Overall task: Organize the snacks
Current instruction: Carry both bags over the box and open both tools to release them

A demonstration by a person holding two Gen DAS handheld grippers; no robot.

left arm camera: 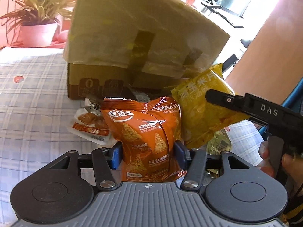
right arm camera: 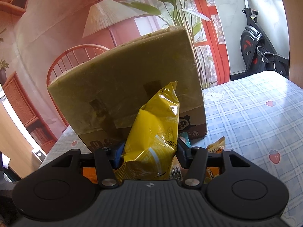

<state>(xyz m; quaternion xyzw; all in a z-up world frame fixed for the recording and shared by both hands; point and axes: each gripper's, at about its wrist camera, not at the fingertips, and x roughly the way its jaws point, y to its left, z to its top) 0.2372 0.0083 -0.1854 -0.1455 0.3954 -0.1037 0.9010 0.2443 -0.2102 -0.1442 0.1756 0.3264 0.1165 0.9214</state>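
An orange bag of corn chips (left arm camera: 147, 124) stands upright between the blue pads of my left gripper (left arm camera: 147, 151), which press on both of its sides. My right gripper (right arm camera: 150, 155) is shut on a yellow chip bag (right arm camera: 155, 128), held upright; the left wrist view shows the same yellow bag (left arm camera: 200, 113) with a black finger (left arm camera: 223, 99) of the right gripper across it. Behind both bags stands a cardboard box (left arm camera: 144, 37) with its flap raised, also in the right wrist view (right arm camera: 123, 87). A small white and orange packet (left arm camera: 89, 126) lies left of the orange bag.
The table wears a blue plaid cloth (left arm camera: 34, 98). Several small packets (right arm camera: 215, 145) lie by the box's front. A potted plant (left arm camera: 37, 32) stands at the far left, a wooden chair (right arm camera: 62, 60) behind the box, an exercise bike (right arm camera: 255, 47) off to the right.
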